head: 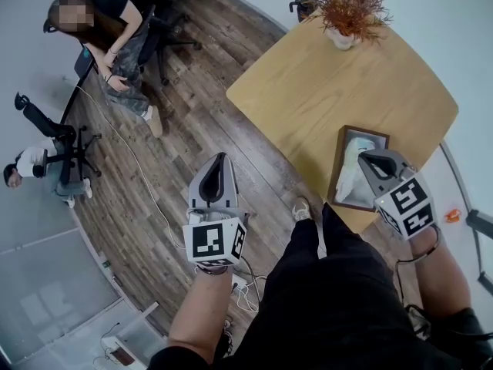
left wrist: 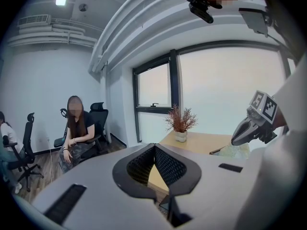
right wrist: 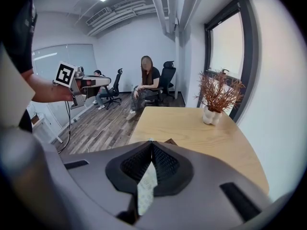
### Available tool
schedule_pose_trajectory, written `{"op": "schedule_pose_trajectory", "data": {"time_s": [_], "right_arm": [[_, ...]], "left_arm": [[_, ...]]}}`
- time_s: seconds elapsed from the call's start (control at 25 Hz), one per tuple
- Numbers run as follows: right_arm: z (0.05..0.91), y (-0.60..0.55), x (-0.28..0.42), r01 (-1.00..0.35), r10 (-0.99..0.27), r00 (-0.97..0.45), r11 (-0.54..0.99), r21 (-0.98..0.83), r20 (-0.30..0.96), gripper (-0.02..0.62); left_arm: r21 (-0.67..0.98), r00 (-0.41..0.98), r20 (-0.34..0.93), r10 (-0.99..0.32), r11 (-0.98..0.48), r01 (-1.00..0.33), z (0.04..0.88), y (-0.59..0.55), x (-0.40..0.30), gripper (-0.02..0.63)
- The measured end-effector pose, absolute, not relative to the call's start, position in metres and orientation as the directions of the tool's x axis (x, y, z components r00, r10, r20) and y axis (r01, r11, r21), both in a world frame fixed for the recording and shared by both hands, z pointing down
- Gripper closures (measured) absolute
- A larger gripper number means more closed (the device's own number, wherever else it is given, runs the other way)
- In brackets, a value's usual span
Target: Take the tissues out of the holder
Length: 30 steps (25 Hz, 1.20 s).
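Note:
A dark brown tissue holder [head: 367, 132] lies on the wooden table [head: 323, 83] near its front edge. A white tissue [head: 350, 179] rises out of it to my right gripper [head: 364, 157], which is shut on it. A strip of that tissue [right wrist: 145, 188] shows between the closed jaws of the right gripper [right wrist: 152, 143] in its own view, with a corner of the holder [right wrist: 170, 141] just past them. My left gripper [head: 223, 157] hangs over the floor left of the table, shut and holding nothing. The left gripper view shows its tips [left wrist: 154, 147] meeting, with the right gripper [left wrist: 240, 133] over the tissue [left wrist: 235, 151].
A potted dry plant [head: 347, 10] stands at the table's far end. A person [head: 115, 37] sits on an office chair at the far left, a second chair [head: 54, 141] stands nearer, and a cable [head: 146, 183] runs across the wooden floor. My legs [head: 331, 284] are below the table edge.

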State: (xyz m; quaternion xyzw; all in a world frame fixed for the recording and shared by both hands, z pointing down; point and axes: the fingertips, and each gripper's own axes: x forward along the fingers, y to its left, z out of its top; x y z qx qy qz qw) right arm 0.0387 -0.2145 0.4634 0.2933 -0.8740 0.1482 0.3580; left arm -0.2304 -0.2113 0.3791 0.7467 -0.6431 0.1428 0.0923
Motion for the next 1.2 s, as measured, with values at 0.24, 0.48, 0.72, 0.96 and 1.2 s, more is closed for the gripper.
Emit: {"op": "schedule_pose_trajectory", "data": {"time_s": [0.24, 0.48, 0.72, 0.96, 1.2], "right_arm": [[0.444, -0.22, 0.041, -0.634, -0.443, -0.57, 0.773, -0.027, 0.692, 0.588], [0.425, -0.229, 0.044, -0.643, -0.479, -0.574, 0.766, -0.003, 0.664, 0.588], [0.406, -0.23, 0.044, -0.65, -0.504, -0.579, 0.76, 0.012, 0.641, 0.588], [0.386, -0.233, 0.042, -0.651, -0.527, -0.59, 0.759, 0.026, 0.611, 0.588], [0.361, -0.236, 0.041, -0.656, -0.552, -0.599, 0.754, 0.04, 0.581, 0.588]], "left_arm": [[-0.055, 0.128, 0.304, -0.944, -0.151, -0.987, 0.361, -0.216, -0.233, 0.599], [-0.063, 0.13, 0.262, -0.956, -0.152, -0.986, 0.339, -0.221, -0.228, 0.599], [-0.079, 0.131, 0.216, -0.968, -0.151, -0.985, 0.313, -0.217, -0.228, 0.598], [-0.097, 0.125, 0.181, -0.975, -0.145, -0.985, 0.291, -0.214, -0.229, 0.599], [-0.11, 0.135, 0.156, -0.978, -0.153, -0.982, 0.268, -0.212, -0.225, 0.599]]}}
